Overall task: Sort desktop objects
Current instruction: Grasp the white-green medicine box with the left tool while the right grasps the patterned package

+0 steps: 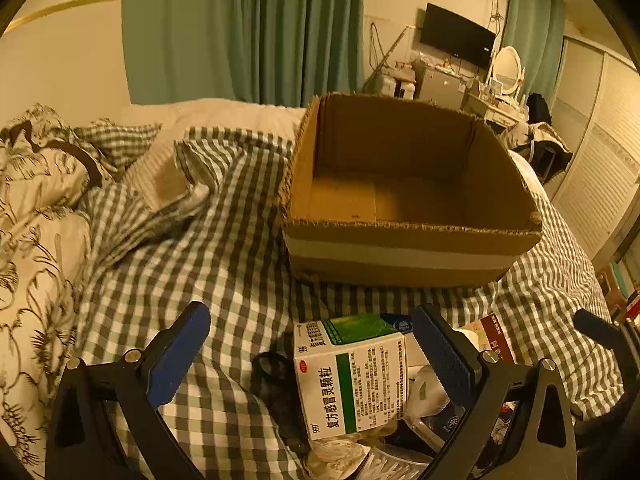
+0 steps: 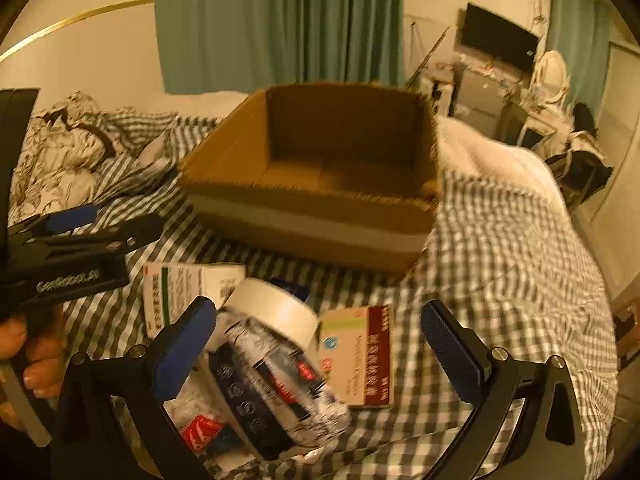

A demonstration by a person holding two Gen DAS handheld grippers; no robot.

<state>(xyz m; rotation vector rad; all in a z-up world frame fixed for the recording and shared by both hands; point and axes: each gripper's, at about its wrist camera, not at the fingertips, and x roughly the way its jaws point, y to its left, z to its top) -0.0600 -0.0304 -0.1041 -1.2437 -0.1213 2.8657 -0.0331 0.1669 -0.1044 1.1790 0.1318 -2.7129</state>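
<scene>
1. An open carton [image 1: 408, 240] sits on the checked sheet [image 1: 224, 264] of a bed, nothing visible inside.
2. The left gripper [image 1: 316, 356] is spread wide, tilted down over a green-and-white box [image 1: 352, 376]; the pads do not touch it.
3. The right gripper [image 2: 320, 352] is also wide, over a white-lidded jar [image 2: 272, 360] lying on its side.
4. A red-edged box [image 2: 360, 356] lies just beside the jar.
5. A hand [image 2: 28, 356] shows at the left edge.
</scene>
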